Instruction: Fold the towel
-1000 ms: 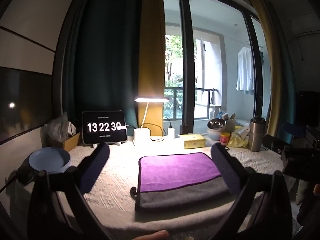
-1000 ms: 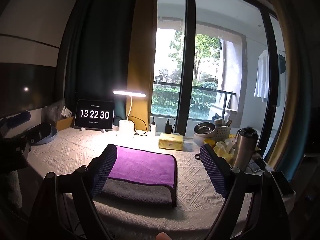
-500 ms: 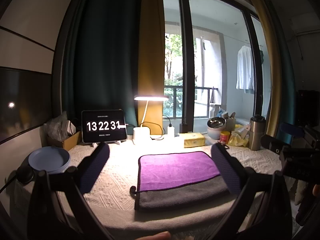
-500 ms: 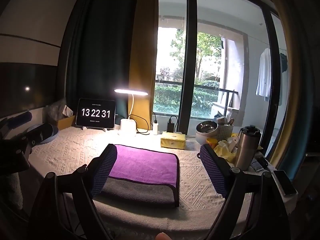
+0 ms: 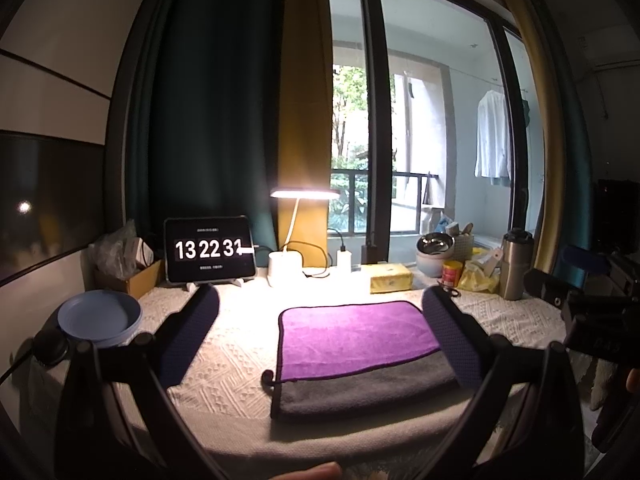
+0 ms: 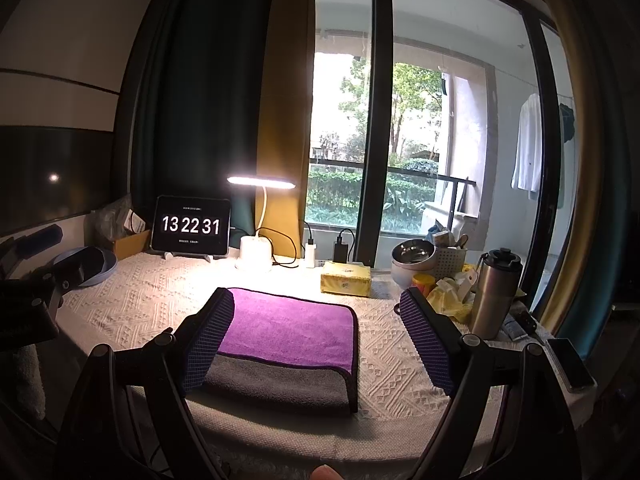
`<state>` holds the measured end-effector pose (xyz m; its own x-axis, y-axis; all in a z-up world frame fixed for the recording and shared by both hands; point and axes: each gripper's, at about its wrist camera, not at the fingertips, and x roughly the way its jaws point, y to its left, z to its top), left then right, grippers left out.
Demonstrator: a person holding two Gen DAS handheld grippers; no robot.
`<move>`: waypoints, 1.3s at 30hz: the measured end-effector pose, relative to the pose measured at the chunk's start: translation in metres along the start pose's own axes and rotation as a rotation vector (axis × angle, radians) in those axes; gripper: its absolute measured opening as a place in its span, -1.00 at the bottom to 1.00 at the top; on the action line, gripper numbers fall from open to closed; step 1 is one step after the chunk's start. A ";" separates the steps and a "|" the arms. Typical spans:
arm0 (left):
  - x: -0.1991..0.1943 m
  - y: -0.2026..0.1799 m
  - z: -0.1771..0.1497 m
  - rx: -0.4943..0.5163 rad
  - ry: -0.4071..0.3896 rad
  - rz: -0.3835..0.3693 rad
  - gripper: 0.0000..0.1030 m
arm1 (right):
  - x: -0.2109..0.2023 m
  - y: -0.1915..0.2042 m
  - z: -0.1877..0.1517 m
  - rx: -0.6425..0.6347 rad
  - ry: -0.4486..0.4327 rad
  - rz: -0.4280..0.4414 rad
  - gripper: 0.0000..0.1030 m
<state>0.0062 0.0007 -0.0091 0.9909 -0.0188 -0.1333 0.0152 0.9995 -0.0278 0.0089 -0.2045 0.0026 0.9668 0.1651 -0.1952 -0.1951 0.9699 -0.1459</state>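
Both tools stood wide apart and empty. The left gripper (image 5: pixel 320 336) had its jaws spread, the dark padded fingers (image 5: pixel 188 340) raised above the table, touching nothing. The right gripper (image 6: pixel 316 340) was spread just as far, its purple gridded pads (image 6: pixel 210 342) clear of the cloth as far as I could tell.

The towel (image 5: pixel 360 352) lay flat near the front edge of the table (image 5: pixel 224 364), folded so the purple face covered the far part and a grey band showed along the near side — a small loop stuck out at its left edge. From the right wrist view the same towel (image 6: pixel 288 344) sat between the two fingers, its right edge turned over in a dark-bound fold.

There was bare patterned tablecloth to either side of the towel. Farther back stood the lit lamp (image 5: pixel 294 248), the clock tablet (image 5: pixel 210 250), a yellow packet (image 5: pixel 390 278), and a steel flask (image 6: pixel 494 294) near the right end; a blue plate (image 5: pixel 100 318) sat at the left corner, and a phone (image 6: pixel 570 364) lay at the right edge.

Both grippers were held level behind the near edge, pointing across the table toward the window.
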 end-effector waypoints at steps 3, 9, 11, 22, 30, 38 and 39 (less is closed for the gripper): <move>0.000 0.000 0.000 -0.001 -0.001 0.000 0.99 | 0.000 -0.001 0.000 0.000 0.000 0.001 0.70; 0.000 0.000 0.000 -0.001 0.001 0.003 0.99 | 0.000 0.000 -0.002 0.000 0.005 0.002 0.70; 0.002 -0.001 -0.002 -0.003 0.004 0.005 0.99 | 0.001 0.001 -0.002 0.000 0.006 0.001 0.70; 0.001 0.000 -0.004 -0.005 0.005 0.006 0.99 | 0.001 0.000 -0.002 0.000 0.006 0.001 0.70; 0.001 0.001 -0.006 -0.004 0.009 0.005 0.99 | 0.001 0.000 -0.003 0.001 0.008 0.003 0.70; 0.007 0.002 -0.008 -0.009 0.027 0.016 0.99 | 0.005 0.001 -0.006 0.009 0.024 0.007 0.70; 0.008 0.002 -0.009 -0.009 0.033 0.016 0.99 | 0.007 0.000 -0.006 0.009 0.029 0.008 0.70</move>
<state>0.0134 0.0020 -0.0190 0.9861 -0.0036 -0.1659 -0.0021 0.9994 -0.0342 0.0145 -0.2041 -0.0047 0.9599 0.1672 -0.2248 -0.2008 0.9702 -0.1356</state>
